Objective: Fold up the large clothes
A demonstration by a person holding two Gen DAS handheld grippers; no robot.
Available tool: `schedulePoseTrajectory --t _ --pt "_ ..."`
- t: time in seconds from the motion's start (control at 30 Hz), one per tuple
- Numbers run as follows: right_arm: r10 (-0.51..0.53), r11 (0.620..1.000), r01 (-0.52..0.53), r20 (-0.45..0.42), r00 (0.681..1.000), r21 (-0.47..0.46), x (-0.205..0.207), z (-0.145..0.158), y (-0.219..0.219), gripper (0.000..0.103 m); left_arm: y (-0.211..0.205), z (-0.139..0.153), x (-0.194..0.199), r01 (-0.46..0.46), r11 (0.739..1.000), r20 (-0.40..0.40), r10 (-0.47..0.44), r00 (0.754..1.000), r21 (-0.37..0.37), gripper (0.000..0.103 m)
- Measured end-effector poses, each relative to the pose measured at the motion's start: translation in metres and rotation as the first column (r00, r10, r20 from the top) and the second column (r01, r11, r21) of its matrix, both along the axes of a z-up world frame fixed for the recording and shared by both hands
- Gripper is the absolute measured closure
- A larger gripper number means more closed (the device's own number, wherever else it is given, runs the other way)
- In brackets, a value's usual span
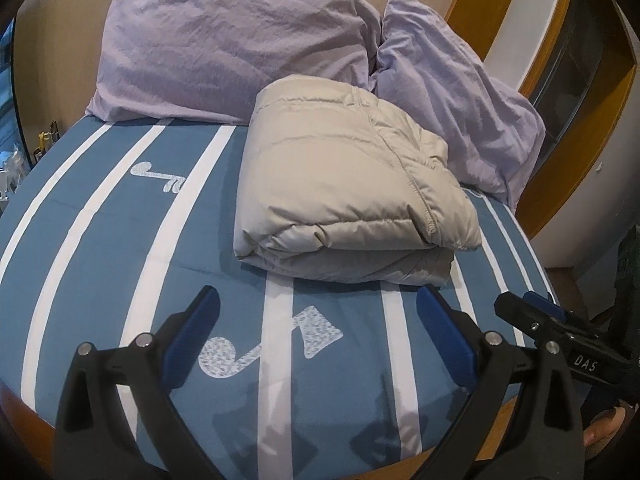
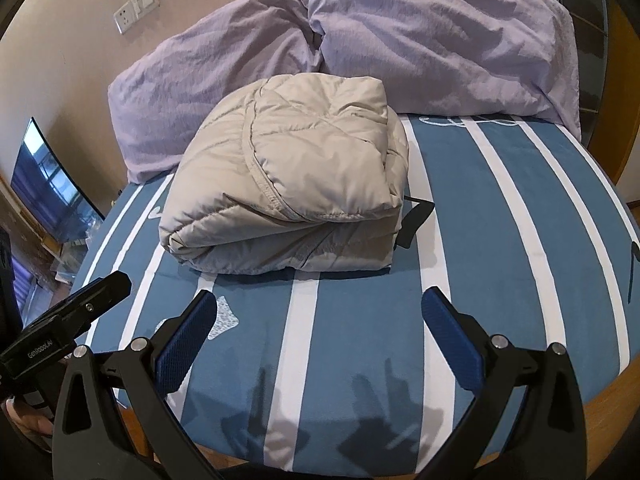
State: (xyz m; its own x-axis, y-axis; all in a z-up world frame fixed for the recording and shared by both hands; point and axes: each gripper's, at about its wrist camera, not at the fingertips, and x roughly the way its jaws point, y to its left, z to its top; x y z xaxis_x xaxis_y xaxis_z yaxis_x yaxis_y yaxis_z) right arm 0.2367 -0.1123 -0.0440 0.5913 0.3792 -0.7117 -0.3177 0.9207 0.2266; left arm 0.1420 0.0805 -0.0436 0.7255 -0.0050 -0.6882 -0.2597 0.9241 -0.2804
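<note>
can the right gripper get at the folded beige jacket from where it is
Probably yes. The right gripper is open and empty, and only bare striped bedsheet lies between it and the folded puffer jacket. The lilac pillows sit behind the jacket.

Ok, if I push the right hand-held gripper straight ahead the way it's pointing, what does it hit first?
Most likely the folded beige puffer jacket. The right hand-held gripper is open and empty above the striped bedsheet, and the jacket's near edge lies just left of centre. Depth is unclear; angled low, it could touch the sheet first.
</note>
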Motion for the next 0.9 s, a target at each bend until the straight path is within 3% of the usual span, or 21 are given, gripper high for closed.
schedulePoseTrajectory --t 0.9 --pt "0.011 1.000 -0.012 0.038 0.999 0.024 -0.012 0.007 0.000 0.001 -0.009 0.011 -0.008 0.013 0.999 0.034 -0.014 0.999 0.034 0.004"
